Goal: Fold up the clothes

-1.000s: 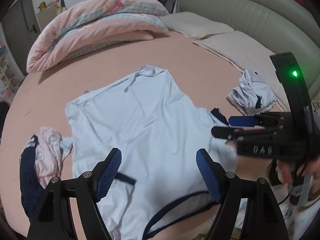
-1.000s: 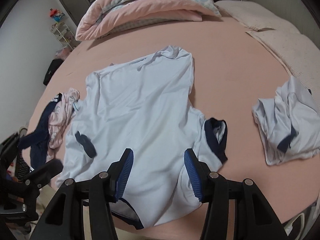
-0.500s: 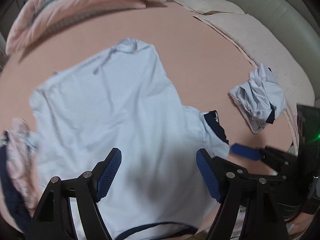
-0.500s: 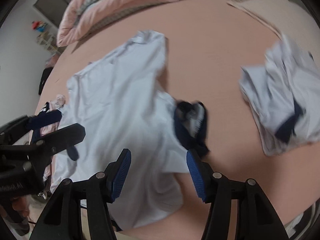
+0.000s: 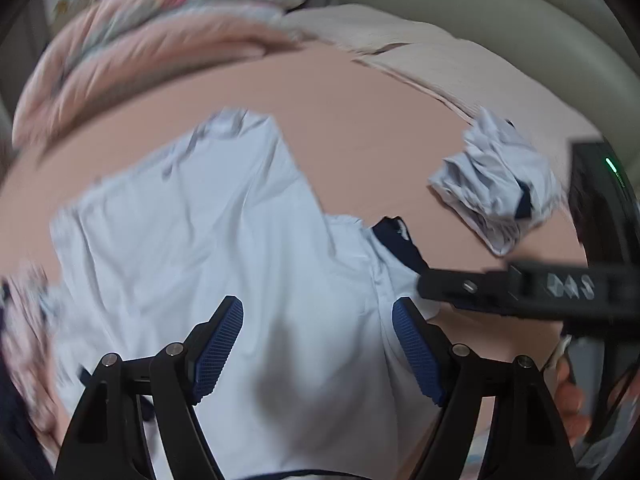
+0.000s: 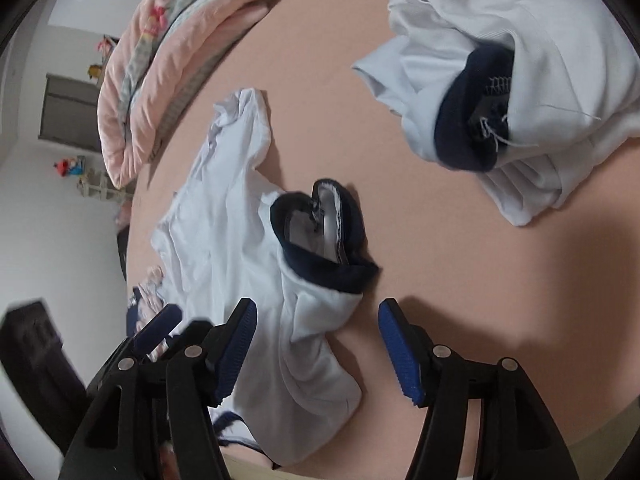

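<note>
Mostly flat white tee (image 5: 224, 240), navy-trimmed.

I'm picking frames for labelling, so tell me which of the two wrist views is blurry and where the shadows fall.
Left wrist view: motion-smeared throughout, the white shirt and quilt streaked, a soft shadow between the fingers. Right wrist view: much sharper, with stitching visible on the navy cuff; dark shadows lie on the pink sheet at the right.

Your left gripper (image 5: 316, 344) and right gripper (image 6: 316, 350) are black angular frames with silver screws and ribbed blue pads (image 6: 396, 350); one carries pale embossed lettering and a green light (image 5: 611, 165).
</note>
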Tool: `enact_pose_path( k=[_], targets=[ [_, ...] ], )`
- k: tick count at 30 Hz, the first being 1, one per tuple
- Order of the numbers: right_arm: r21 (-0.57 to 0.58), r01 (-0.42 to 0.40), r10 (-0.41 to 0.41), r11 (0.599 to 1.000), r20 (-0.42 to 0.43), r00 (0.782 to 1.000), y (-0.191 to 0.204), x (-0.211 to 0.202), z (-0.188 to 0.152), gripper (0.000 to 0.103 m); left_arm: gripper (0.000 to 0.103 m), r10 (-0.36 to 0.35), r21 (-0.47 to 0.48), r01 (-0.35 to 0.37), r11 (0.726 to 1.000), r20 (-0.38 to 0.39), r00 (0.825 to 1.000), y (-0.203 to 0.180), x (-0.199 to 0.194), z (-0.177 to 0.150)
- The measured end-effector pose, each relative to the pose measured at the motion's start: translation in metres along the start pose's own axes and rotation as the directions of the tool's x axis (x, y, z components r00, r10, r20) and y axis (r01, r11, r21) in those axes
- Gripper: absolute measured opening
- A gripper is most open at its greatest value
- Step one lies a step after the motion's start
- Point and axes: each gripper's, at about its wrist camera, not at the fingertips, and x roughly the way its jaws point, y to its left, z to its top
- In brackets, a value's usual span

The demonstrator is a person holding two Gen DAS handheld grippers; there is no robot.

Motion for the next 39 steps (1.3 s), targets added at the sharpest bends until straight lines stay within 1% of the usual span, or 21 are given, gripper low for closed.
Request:
enact_pose_path(
  k=[1, 3, 5, 7, 11, 15, 17, 19, 20, 21, 25, 27, 30, 35, 39],
  targets=[
    [0.02, -0.005, 0.005, 1.0, -0.001, 1.0, -0.001, 0.002, 0.001, 0.063, 0.076, 0.005, 0.039, -0.005, 0.999, 0.011, 1.0, -0.005, -0.001, 0.0],
    [0.074, -0.045, 0.046, 0.996, -0.019, 0.999, -0.005, 0.009, 0.002, 0.064, 0.076, -0.008, 0.077, 0.007, 0.997, 0.017, 1.0, -0.009, 0.002, 0.0],
    [0.12, -0.068, 0.072, 0.99, -0.033, 0.997, -0.009, 0.015, 0.001, 0.064, 0.077, -0.016, 0.103, 0.016, 0.995, 0.001, 1.0, -0.012, 0.008, -0.003],
    [0.132, -0.056, 0.06, 0.99, -0.031, 0.998, -0.008, 0.018, -0.001, 0.064, 0.077, -0.024, 0.109, 0.026, 0.994, -0.021, 1.0, -0.012, 0.013, -0.006],
    [0.102, -0.036, 0.039, 0.994, -0.028, 0.999, -0.001, 0.023, 0.001, 0.063, 0.08, -0.051, 0.113, 0.058, 0.992, -0.056, 0.997, -0.015, 0.021, -0.012],
    [0.076, -0.012, 0.014, 0.997, -0.023, 1.0, 0.003, 0.032, 0.013, 0.063, 0.08, -0.014, 0.151, 0.023, 0.988, -0.06, 0.998, -0.019, 0.028, -0.015],
    [0.096, -0.002, 0.001, 0.995, 0.008, 1.0, 0.002, 0.033, 0.017, 0.062, 0.08, -0.019, 0.146, 0.029, 0.989, -0.072, 0.997, -0.018, 0.031, -0.015],
    [0.098, 0.009, -0.011, 0.995, 0.02, 1.0, 0.003, 0.036, 0.018, 0.051, 0.08, -0.025, 0.135, 0.034, 0.99, -0.069, 0.997, -0.016, 0.031, -0.014],
    [0.1, 0.018, -0.02, 0.995, 0.02, 1.0, 0.003, 0.037, 0.017, 0.044, 0.08, -0.022, 0.134, 0.031, 0.991, -0.066, 0.998, -0.015, 0.032, -0.013],
    [0.106, 0.022, -0.024, 0.994, 0.022, 0.999, 0.002, 0.037, 0.016, 0.04, 0.08, -0.019, 0.133, 0.027, 0.991, -0.064, 0.998, -0.015, 0.032, -0.012],
    [0.122, 0.015, -0.018, 0.992, 0.023, 1.0, 0.001, 0.037, 0.012, 0.03, 0.08, -0.012, 0.117, 0.019, 0.993, -0.06, 0.998, -0.011, 0.036, -0.01],
    [0.12, 0.025, -0.029, 0.992, 0.034, 0.999, 0.001, 0.034, 0.011, 0.017, 0.08, -0.034, 0.096, 0.041, 0.995, -0.067, 0.997, -0.009, 0.036, -0.01],
    [0.121, 0.019, -0.025, 0.992, 0.049, 0.998, 0.001, 0.032, 0.01, 0.012, 0.08, -0.074, 0.069, 0.079, 0.994, -0.073, 0.995, -0.007, 0.036, -0.01],
    [0.104, -0.055, 0.045, 0.993, 0.102, 0.994, 0.003, 0.02, 0.012, 0.01, 0.08, -0.145, 0.057, 0.148, 0.987, -0.055, 0.988, -0.009, 0.032, -0.007],
    [0.083, -0.118, 0.105, 0.99, 0.149, 0.983, 0.003, 0.008, 0.015, 0.01, 0.08, -0.176, 0.056, 0.178, 0.983, -0.036, 0.984, -0.015, 0.033, -0.004]
  ],
)
